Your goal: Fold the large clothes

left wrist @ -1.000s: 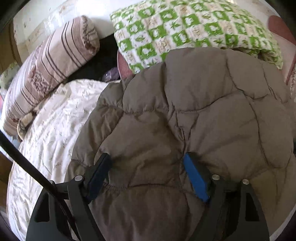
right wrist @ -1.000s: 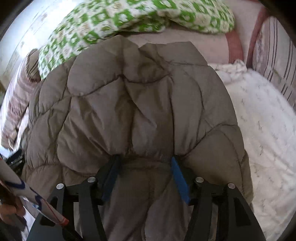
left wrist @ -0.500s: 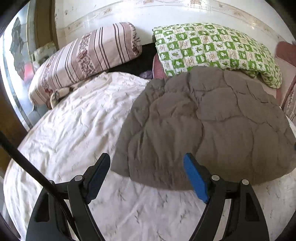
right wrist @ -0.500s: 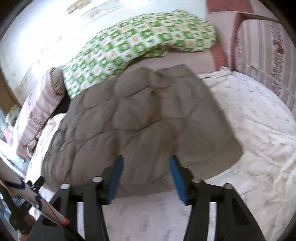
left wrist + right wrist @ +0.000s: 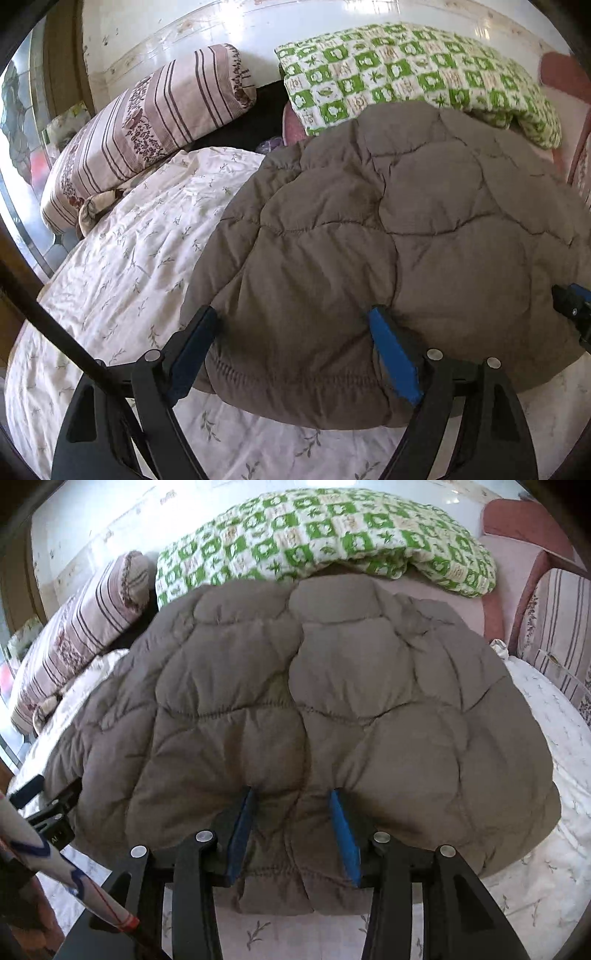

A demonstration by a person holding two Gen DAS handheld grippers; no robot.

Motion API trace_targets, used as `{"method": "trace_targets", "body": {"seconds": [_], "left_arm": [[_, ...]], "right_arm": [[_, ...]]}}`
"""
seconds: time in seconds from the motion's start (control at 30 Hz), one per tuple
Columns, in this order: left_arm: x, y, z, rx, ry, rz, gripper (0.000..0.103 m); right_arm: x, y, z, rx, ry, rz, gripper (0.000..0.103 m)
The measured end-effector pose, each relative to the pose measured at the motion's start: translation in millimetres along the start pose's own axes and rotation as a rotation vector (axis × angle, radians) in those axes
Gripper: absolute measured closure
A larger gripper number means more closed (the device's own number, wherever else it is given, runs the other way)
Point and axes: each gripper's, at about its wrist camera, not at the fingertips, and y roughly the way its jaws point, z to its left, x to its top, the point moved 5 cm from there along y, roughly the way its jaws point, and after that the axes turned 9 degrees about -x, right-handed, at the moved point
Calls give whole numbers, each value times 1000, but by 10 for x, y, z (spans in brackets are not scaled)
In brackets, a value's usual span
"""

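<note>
Brown quilted jacket (image 5: 295, 709), flat on bed (image 5: 122, 258): left tool (image 5: 295, 332) opening astride hem; right tool (image 5: 291, 823) pinching hem fold.

Green-and-white checked pillow (image 5: 413, 74) at the head of the bed, against the glossy white wall (image 5: 229, 26). Left of it, striped pink bolster (image 5: 147, 125) lying at a slant, with a dark gap (image 5: 255, 122) between the two. White bedsheet (image 5: 122, 258) printed with small leafy sprigs, wrinkled, spread underneath. In the right wrist view, reddish-pink headboard (image 5: 517, 528) at the far right, striped cushion (image 5: 554, 627) just below it.
</note>
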Motion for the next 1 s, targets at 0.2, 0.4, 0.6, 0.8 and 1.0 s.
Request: {"method": "trace_targets", "body": {"seconds": [0.2, 0.4, 0.6, 0.8, 1.0], "left_arm": [[-32, 39, -39, 25, 19, -7, 18], [-28, 24, 4, 6, -10, -23, 18], [-24, 27, 8, 5, -12, -21, 18], [-32, 32, 4, 5, -15, -23, 17], [-33, 39, 5, 5, -16, -22, 16]], "right_arm": [[-57, 16, 20, -9, -19, -11, 56], [135, -301, -241, 21, 78, -71, 56], [226, -315, -835, -137, 187, -68, 56], [126, -124, -983, -156, 238, 5, 55], [66, -44, -1011, -163, 219, 29, 53]]}}
